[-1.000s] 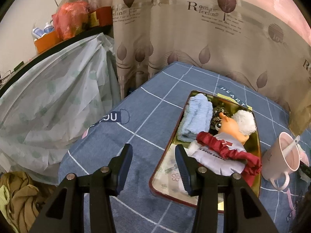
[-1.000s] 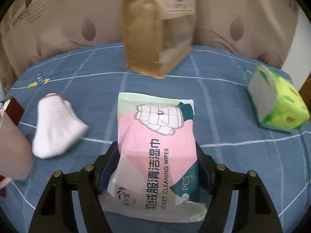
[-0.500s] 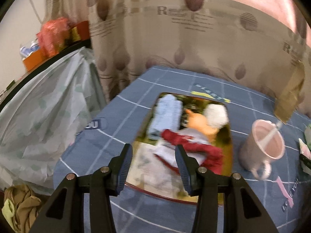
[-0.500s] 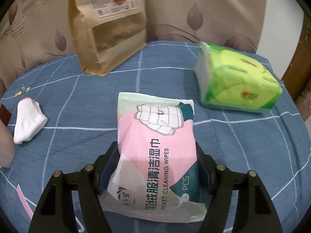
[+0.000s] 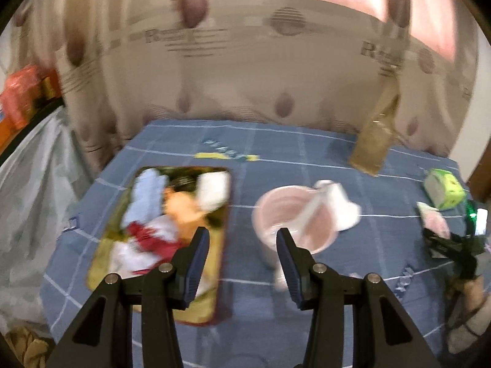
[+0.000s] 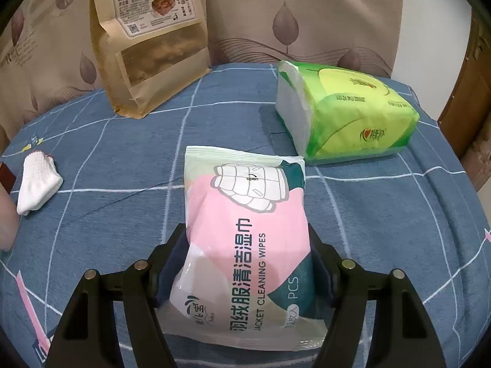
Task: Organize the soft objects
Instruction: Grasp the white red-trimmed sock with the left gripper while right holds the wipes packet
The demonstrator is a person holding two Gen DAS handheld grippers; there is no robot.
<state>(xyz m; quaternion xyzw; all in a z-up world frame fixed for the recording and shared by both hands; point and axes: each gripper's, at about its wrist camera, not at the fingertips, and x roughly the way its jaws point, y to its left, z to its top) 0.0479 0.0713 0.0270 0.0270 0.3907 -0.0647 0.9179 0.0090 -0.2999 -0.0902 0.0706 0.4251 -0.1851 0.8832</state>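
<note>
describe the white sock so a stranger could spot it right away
Start at the tall brown paper bag standing at the back of the blue checked tablecloth. Toward the cloth's left edge lies the white sock, small, knitted, and the only unwrapped thing there.

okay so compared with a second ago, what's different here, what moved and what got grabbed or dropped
The left gripper, open and empty, has swung from the tray toward the pink cup and white sock. The right gripper stays clamped on the wipes pack and has shifted toward the green tissue pack. Nothing was released.
</note>
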